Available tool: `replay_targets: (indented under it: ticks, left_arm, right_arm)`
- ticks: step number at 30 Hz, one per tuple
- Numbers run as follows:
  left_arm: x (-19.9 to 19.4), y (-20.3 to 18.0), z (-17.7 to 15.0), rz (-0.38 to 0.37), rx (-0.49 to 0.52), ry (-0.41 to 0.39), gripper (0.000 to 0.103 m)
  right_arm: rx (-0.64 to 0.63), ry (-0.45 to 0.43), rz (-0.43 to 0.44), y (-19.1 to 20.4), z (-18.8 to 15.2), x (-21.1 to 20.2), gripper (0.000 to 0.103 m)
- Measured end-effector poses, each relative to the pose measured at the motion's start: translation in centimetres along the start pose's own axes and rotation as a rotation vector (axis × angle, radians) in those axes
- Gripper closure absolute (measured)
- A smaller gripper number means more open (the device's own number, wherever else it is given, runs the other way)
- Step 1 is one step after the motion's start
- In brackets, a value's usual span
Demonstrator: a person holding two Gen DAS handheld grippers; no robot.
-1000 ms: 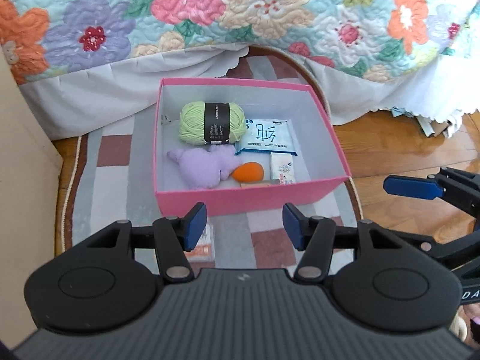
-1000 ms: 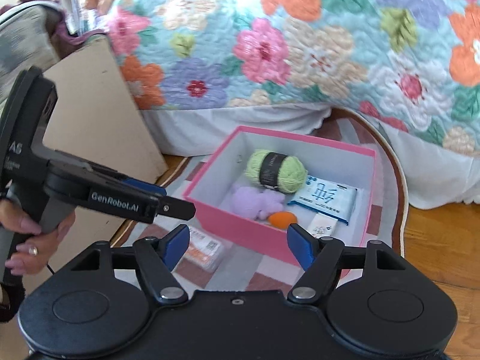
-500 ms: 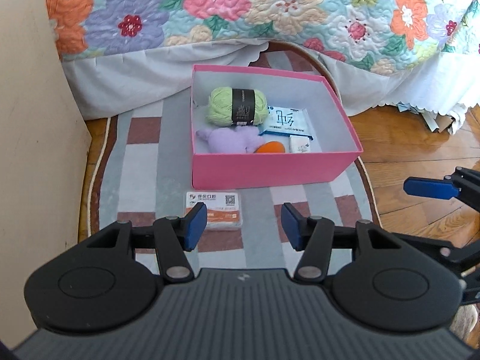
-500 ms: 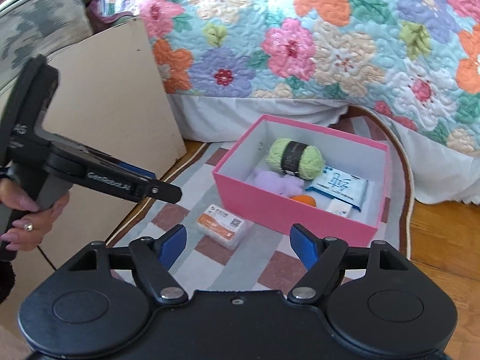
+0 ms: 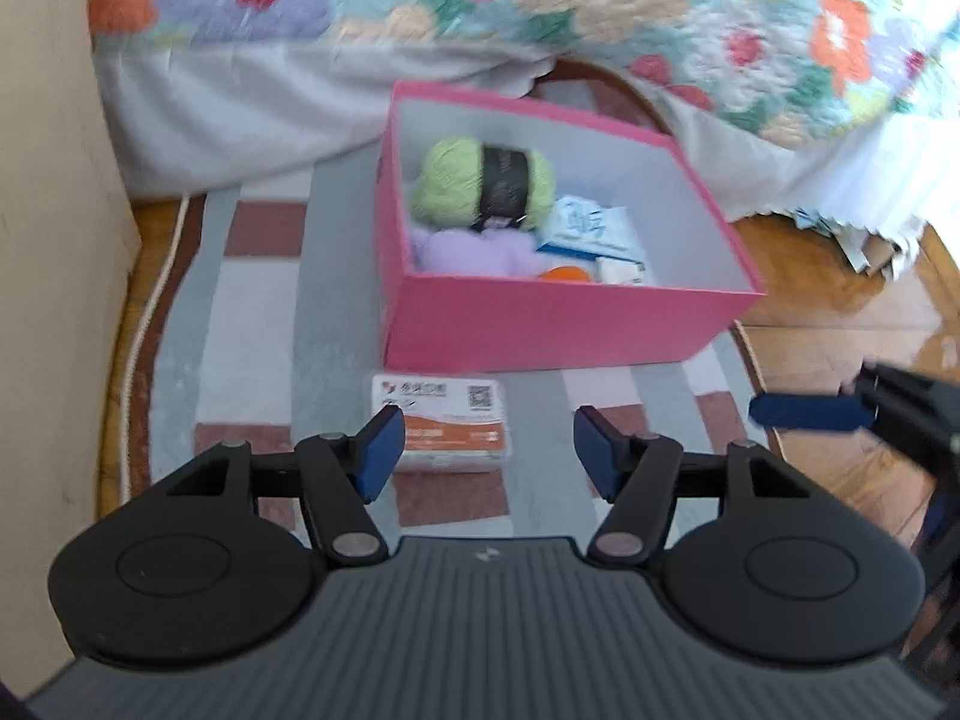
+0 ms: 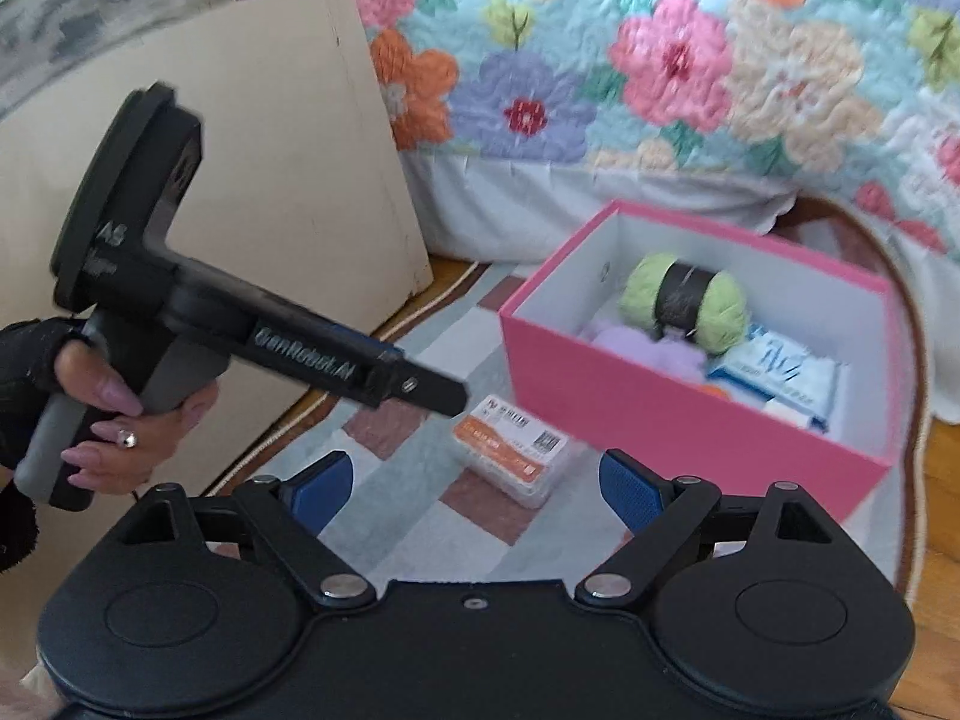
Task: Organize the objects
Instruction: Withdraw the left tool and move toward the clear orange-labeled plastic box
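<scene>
- I see a rug (image 5: 258, 312) with grey, white and brown-red squares on the floor; it has a dark border with a pale cord along the edge.
- Around the rug there is a wooden floor (image 5: 840, 324), shiny in the light on the right side.
- Behind the rug hangs a quilted bedspread (image 6: 690, 60) with big flowers in pink, orange and purple, and under it a white skirt (image 5: 252, 114) comes down to the floor.
- On the left stands a plain beige panel (image 6: 252, 168); I cannot tell what furniture it belongs to.
- A pink box (image 5: 558, 318) with white inside stands on the rug, near the bed.
- In the box lie a green yarn ball (image 5: 456, 186) with a black band, a lilac soft thing (image 5: 474, 252), a blue-white packet (image 5: 594, 228) and something orange (image 5: 567, 273), partly hidden by the front wall.
- A small flat pack (image 5: 444, 420) with an orange and white label lies on the rug, just before the box and apart from it.
- My left gripper (image 5: 483, 450) is above this pack; its jaws are opening and the pads do not touch anything.
- My right gripper (image 6: 474, 480) is also over the rug near the pack; its jaws are opening wide and nothing is held.
- In the right view a hand (image 6: 120, 420) with a ring holds the handle of the left gripper.
</scene>
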State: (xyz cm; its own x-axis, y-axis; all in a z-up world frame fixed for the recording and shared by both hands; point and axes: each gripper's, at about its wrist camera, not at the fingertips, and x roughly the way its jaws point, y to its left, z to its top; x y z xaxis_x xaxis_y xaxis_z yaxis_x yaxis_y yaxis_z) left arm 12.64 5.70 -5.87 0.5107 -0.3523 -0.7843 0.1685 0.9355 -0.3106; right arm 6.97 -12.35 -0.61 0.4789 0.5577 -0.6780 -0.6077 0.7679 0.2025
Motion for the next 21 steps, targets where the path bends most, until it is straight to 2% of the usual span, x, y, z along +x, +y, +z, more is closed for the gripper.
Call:
replay_targets:
  ticks: [5,11,18,21]
  left_arm:
    - [3.1,2.3,-0.2,-0.002,-0.042,0.008,0.041]
    - [5.3,4.0,-1.2,0.091,-0.037,-0.003,0.042]
    - [6.7,5.6,-1.8,0.047,-0.101,-0.016,0.043]
    - [7.1,6.0,-1.7,0.019,-0.126,-0.043,0.043]
  right_arm:
    - [0.016,0.044,0.025,-0.6,-0.7,4.2,0.011]
    - [0.029,0.085,0.046,-1.5,-1.3,8.7,0.011]
    - [0.025,0.072,0.006,-2.1,-2.6,11.9,0.012]
    - [-0.087,0.051,-0.073,-1.3,-3.8,12.9,0.012]
